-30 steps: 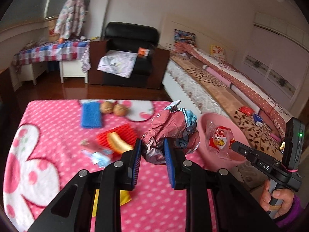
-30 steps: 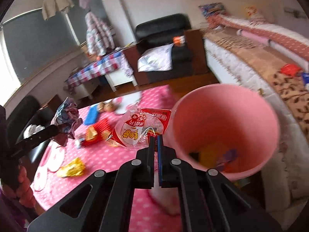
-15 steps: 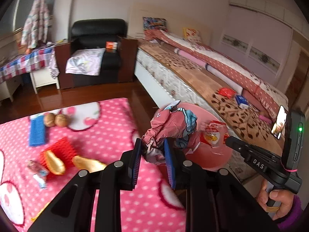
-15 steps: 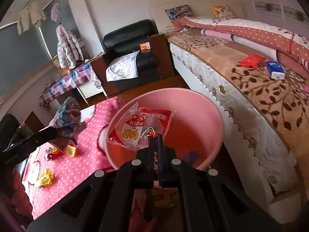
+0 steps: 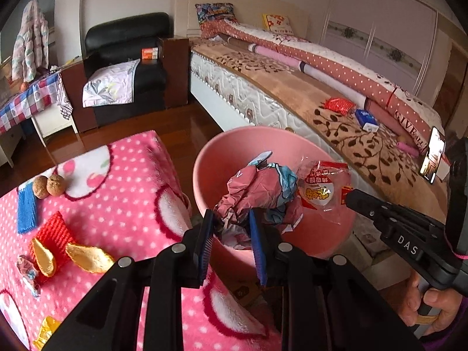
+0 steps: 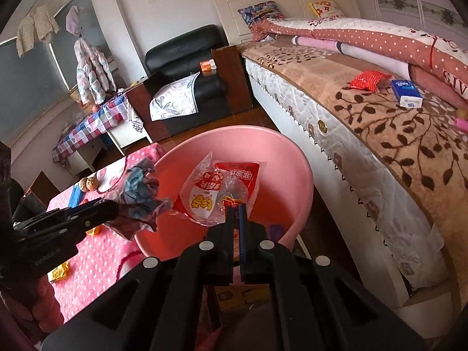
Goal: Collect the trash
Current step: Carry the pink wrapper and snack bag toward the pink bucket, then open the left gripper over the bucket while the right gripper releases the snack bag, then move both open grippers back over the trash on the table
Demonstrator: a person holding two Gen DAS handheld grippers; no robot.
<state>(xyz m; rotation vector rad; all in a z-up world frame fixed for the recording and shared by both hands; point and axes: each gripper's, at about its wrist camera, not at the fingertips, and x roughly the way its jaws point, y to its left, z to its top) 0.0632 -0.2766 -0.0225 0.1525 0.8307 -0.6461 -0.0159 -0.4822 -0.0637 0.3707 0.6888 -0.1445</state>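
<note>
A crumpled pink wrapper point(image 5: 257, 187) is gripped between the narrowly parted jaws of the left gripper point(image 5: 231, 228), above the pink bin point(image 5: 216, 158) beside the worktop point(image 5: 122, 204). A clear snack packet point(image 6: 216, 193) is pinched in the fully closed right gripper point(image 6: 236, 213), over the same bin.

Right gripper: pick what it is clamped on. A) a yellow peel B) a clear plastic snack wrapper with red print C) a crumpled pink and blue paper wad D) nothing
B: in the right wrist view the right gripper has its jaws shut on the edge of the clear plastic snack wrapper with red print, held over the round pink plastic bin.
</note>
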